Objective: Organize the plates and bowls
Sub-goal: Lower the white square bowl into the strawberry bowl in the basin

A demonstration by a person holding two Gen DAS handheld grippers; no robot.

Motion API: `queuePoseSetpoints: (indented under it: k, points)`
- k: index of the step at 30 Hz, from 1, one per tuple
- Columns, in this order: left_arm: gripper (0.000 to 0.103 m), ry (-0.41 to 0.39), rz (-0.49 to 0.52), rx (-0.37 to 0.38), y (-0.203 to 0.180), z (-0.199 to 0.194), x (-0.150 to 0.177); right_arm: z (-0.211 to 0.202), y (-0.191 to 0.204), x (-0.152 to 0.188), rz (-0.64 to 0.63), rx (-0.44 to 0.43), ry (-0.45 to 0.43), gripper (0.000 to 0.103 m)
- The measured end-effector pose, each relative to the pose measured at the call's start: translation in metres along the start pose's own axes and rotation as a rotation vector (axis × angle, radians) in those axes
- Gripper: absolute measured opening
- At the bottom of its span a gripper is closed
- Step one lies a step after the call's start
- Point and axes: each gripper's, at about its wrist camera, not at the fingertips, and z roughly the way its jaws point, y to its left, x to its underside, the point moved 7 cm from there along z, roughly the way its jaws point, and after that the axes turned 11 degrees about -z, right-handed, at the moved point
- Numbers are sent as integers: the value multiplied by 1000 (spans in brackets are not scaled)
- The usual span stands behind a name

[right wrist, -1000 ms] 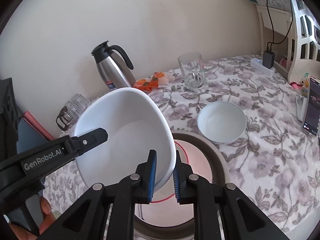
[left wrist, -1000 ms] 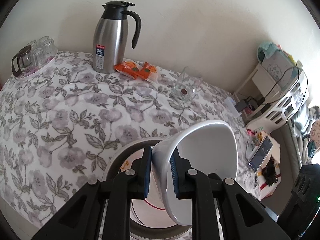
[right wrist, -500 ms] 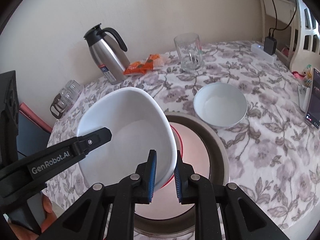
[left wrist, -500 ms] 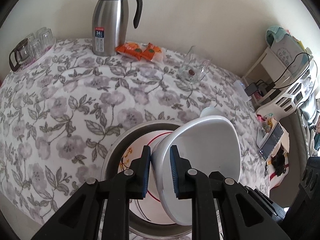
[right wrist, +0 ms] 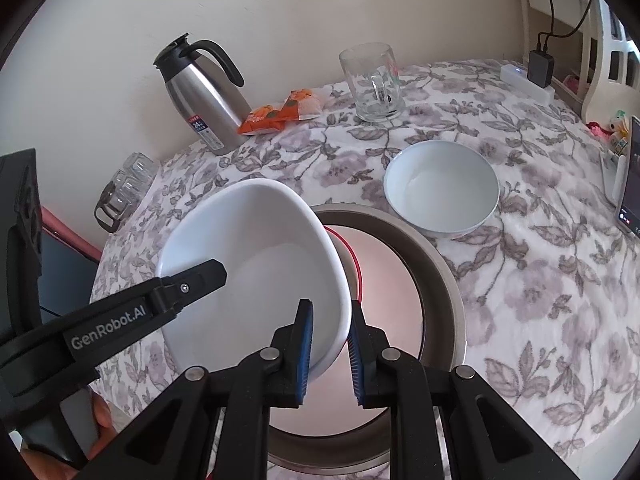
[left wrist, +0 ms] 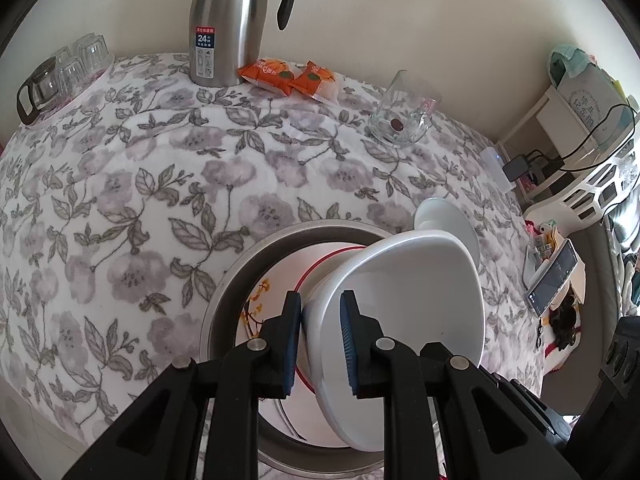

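Both grippers hold one large white bowl (left wrist: 404, 320) by its rim, tilted, just above a stack of plates. My left gripper (left wrist: 320, 340) is shut on the bowl's near rim. My right gripper (right wrist: 330, 350) is shut on the opposite rim of the same bowl (right wrist: 256, 264). The stack is a grey-rimmed plate (left wrist: 248, 256) with a red-rimmed white plate (right wrist: 384, 280) on it. A smaller white bowl (right wrist: 442, 188) stands on the floral tablecloth just beyond the stack; it also shows in the left wrist view (left wrist: 448, 220).
A steel thermos jug (left wrist: 228, 28), orange snack packets (left wrist: 292, 76) and a glass mug (left wrist: 404, 116) stand along the far wall. Small glasses with a glass pot (left wrist: 60, 72) sit at the far left. A phone (left wrist: 554, 280) and a power strip (right wrist: 528, 80) lie at the right.
Both grippers have lowered the large bowl toward the plate stack, and the cameras now look more steeply down at the table.
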Motion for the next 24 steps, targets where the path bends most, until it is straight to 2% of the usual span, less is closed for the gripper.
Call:
queuePoseSetpoints:
  k: [6, 17, 24]
  points:
    - [20, -2, -14, -6, 2, 2, -2, 1, -2, 0, 11, -1, 3, 26]
    - [20, -15, -30, 13, 5, -2, -5, -9, -3, -6, 3, -13, -35, 26]
    - [20, -21, -45, 35, 4, -6, -5, -5, -5, -5, 11, -18, -26, 26]
